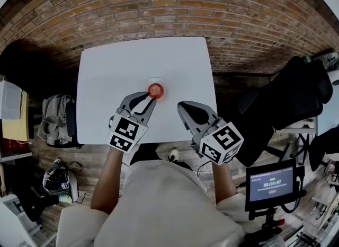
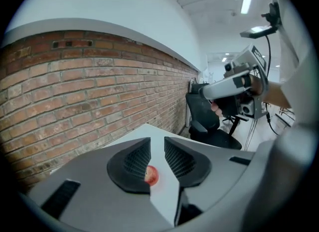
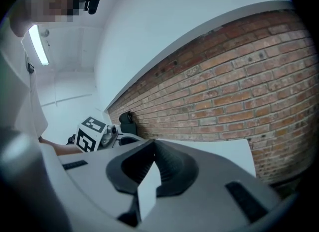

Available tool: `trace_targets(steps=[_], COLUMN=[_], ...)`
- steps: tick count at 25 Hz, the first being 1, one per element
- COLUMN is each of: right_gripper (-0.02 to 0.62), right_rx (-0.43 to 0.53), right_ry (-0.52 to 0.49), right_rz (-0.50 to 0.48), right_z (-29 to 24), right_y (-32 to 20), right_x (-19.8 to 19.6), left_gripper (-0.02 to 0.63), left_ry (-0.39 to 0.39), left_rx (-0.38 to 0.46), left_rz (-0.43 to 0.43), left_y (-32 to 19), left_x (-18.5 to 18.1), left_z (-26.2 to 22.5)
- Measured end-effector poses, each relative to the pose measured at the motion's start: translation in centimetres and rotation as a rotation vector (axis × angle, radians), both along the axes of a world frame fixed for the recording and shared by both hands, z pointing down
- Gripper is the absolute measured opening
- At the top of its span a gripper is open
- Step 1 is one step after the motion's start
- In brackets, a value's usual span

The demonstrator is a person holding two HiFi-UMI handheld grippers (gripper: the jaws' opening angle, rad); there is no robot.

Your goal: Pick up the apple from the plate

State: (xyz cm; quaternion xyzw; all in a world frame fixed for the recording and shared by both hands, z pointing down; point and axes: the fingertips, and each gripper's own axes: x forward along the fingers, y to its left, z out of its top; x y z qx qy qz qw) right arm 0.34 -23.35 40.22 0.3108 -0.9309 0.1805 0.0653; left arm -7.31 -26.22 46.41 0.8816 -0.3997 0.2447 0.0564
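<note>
A small red apple [image 1: 156, 89] sits on a little white plate [image 1: 157, 80] near the middle of the white table [image 1: 106, 81]. My left gripper [image 1: 150, 99] points at the apple from the near side, its tips just short of it, jaws a narrow gap apart with nothing between them. In the left gripper view the apple [image 2: 151, 175] shows low in that gap [image 2: 157, 139], beyond the pads. My right gripper [image 1: 182, 106] hovers over the table to the right of the plate, its tips [image 3: 153, 142] touching and empty.
A brick wall [image 1: 169, 12] runs behind the table. A black office chair [image 1: 286, 100] stands to the right, a screen on a stand [image 1: 271, 183] at the lower right. Clothes and bags [image 1: 55, 118] lie on the floor at the left.
</note>
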Motion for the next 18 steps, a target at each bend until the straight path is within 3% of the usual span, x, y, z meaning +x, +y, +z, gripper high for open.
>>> trace_targets(steps=[3, 11, 18], right_gripper=[0.002, 0.002, 0.002], right_rx=[-0.018, -0.073, -0.108], right_ry=[0.009, 0.031, 0.050], right_rz=[0.019, 0.064, 0.086], right_z=[0.7, 2.5, 3.6], right_y=[-0.8, -1.6, -1.9], right_x=[-0.1, 0.4, 0.2], left_gripper=[0.101, 0.101, 0.160], left_ry=[-0.023, -0.057, -0.093], left_rx=[-0.051, -0.127, -0.189], left_rz=[0.043, 0.088, 0.156], left_y=[-0.8, -2.9, -3.5], left_x=[-0.1, 0.0, 0.3], left_z=[2.1, 5.8, 8.8])
